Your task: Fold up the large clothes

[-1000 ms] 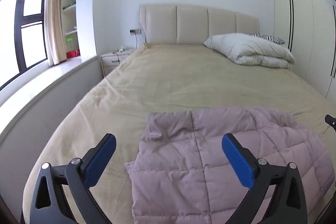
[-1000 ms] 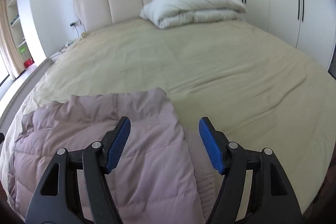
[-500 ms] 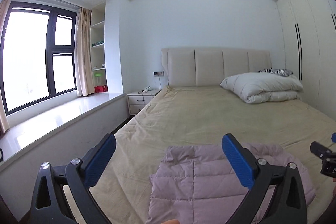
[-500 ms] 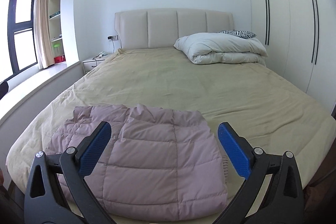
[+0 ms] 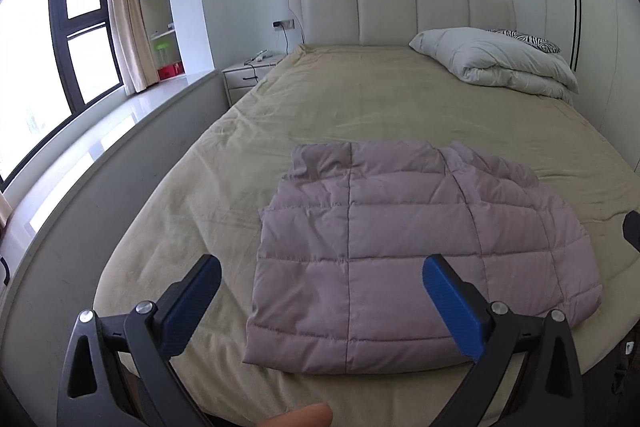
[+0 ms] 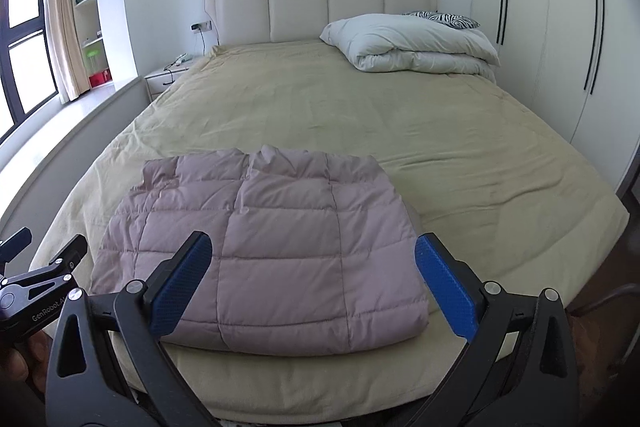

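A mauve quilted puffer jacket (image 5: 404,251) lies folded into a rough rectangle near the foot of the beige bed (image 5: 384,103); it also shows in the right wrist view (image 6: 272,247). My left gripper (image 5: 320,303) is open and empty, held back above the jacket's near left edge. My right gripper (image 6: 312,283) is open and empty, held above the jacket's near right edge. The left gripper also shows at the left edge of the right wrist view (image 6: 36,267).
A folded white duvet (image 6: 412,43) with a zebra pillow (image 6: 440,19) lies at the head of the bed, right side. A nightstand (image 5: 248,75) and window ledge (image 5: 92,147) run along the left. Wardrobe doors (image 6: 560,27) stand to the right.
Both grippers pulled back from the jacket and tilted up, then dipped down again. The jacket lies still and folded. Both grippers stay open.
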A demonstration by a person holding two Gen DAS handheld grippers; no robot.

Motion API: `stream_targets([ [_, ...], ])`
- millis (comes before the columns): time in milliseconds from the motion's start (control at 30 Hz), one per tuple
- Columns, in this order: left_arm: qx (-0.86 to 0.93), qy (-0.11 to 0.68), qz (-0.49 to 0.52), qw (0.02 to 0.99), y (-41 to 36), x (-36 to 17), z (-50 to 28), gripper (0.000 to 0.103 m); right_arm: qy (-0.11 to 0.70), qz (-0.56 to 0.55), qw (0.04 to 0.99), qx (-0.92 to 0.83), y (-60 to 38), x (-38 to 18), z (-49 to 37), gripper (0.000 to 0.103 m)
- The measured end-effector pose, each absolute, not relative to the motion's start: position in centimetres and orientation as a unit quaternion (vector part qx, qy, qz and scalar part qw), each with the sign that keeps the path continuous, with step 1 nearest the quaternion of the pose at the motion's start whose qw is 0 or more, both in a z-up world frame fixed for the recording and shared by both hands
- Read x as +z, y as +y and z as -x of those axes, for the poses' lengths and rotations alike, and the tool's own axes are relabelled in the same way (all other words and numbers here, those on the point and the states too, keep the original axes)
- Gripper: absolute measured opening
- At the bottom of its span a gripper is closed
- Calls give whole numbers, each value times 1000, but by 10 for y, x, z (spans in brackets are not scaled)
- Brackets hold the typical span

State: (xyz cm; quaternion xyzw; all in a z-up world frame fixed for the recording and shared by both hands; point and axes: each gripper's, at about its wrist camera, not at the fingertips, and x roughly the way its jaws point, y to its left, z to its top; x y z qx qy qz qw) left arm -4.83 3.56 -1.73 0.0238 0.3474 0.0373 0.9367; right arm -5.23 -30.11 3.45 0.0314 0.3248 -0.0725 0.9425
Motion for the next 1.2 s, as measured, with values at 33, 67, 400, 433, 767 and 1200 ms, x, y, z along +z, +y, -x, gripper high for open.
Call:
stream_targets([
  [33, 37, 350, -23, 936, 35, -20, 48, 103, 328, -30, 941, -74, -300, 31, 53, 103],
  [67, 37, 352, -25, 935, 34, -21, 48, 103, 333, -29, 940, -73, -299, 27, 53, 103],
  [400, 37, 366, -41, 929, 30, -30, 45, 103, 368, -29, 927, -63, -303, 4, 46, 103],
  [433, 37, 368, -43, 928, 29, -31, 45, 103, 371, -29, 926, -62, -303, 3, 45, 103],
  [767, 35, 378, -46, 924, 27, -39, 43, 103, 387, -27, 920, -62, -302, -4, 41, 103],
  [1200, 35, 379, -45, 924, 27, -39, 44, 103, 396, -21, 916, -60, -295, -9, 37, 103],
])
